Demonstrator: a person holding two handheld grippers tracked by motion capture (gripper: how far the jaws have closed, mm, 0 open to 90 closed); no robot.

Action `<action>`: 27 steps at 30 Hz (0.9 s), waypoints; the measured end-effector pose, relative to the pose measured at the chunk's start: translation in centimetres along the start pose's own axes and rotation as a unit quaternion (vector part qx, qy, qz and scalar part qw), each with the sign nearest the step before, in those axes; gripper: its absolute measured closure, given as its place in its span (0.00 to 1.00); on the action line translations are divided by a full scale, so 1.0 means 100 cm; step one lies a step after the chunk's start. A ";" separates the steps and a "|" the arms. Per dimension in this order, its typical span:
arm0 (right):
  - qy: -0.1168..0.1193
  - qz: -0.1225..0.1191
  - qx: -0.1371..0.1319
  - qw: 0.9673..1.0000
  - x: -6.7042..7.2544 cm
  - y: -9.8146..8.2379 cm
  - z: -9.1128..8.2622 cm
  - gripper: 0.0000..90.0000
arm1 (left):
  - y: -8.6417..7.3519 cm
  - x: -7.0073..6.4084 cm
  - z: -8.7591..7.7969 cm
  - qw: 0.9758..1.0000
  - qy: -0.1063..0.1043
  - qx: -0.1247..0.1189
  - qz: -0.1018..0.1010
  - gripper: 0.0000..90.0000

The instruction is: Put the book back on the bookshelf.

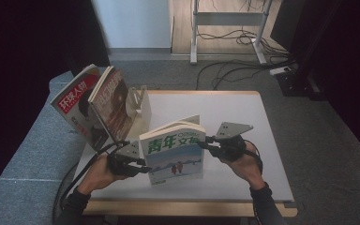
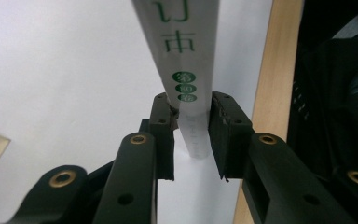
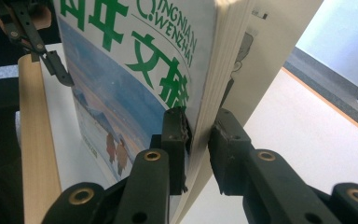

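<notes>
**Magazine held upright between both grippers**

While the magazine (image 1: 176, 152) stands near the front of the white surface (image 1: 234, 112), right of the rack (image 1: 138, 101), keep both hands level so it stays upright. Left gripper (image 2: 191, 109) fingers clamp its spine; right gripper (image 3: 199, 126) fingers are nearly closed, pinching its page edge.

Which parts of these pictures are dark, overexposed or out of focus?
High view: both side edges are nearly black, while the white table is evenly lit. Left gripper view: the table is washed out to bright white and the magazine spine is slightly soft. Right gripper view: the magazine cover is sharp and the far background is blurred.
</notes>
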State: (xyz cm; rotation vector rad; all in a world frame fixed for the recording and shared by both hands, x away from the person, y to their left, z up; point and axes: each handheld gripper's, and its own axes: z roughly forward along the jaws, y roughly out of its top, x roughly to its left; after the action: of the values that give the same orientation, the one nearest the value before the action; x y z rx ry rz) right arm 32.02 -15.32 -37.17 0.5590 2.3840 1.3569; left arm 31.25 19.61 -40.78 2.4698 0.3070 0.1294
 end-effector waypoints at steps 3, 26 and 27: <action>0.002 -0.001 -0.002 1.000 0.001 0.000 -0.001 0.83 | 0.001 -0.001 0.000 1.000 0.009 0.003 0.003 0.78; 0.010 -0.008 -0.004 1.000 0.003 -0.001 -0.005 0.83 | 0.043 0.004 -0.040 0.998 0.028 -0.059 -0.013 0.67; 0.010 -0.008 -0.004 1.000 0.003 -0.001 -0.005 0.83 | 0.043 0.004 -0.040 0.998 0.028 -0.059 -0.013 0.67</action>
State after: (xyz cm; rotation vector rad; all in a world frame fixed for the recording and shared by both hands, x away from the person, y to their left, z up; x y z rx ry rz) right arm 31.51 -15.56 -37.09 0.5263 2.3918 1.3715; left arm 31.76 18.77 -34.99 2.3465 0.3457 0.1999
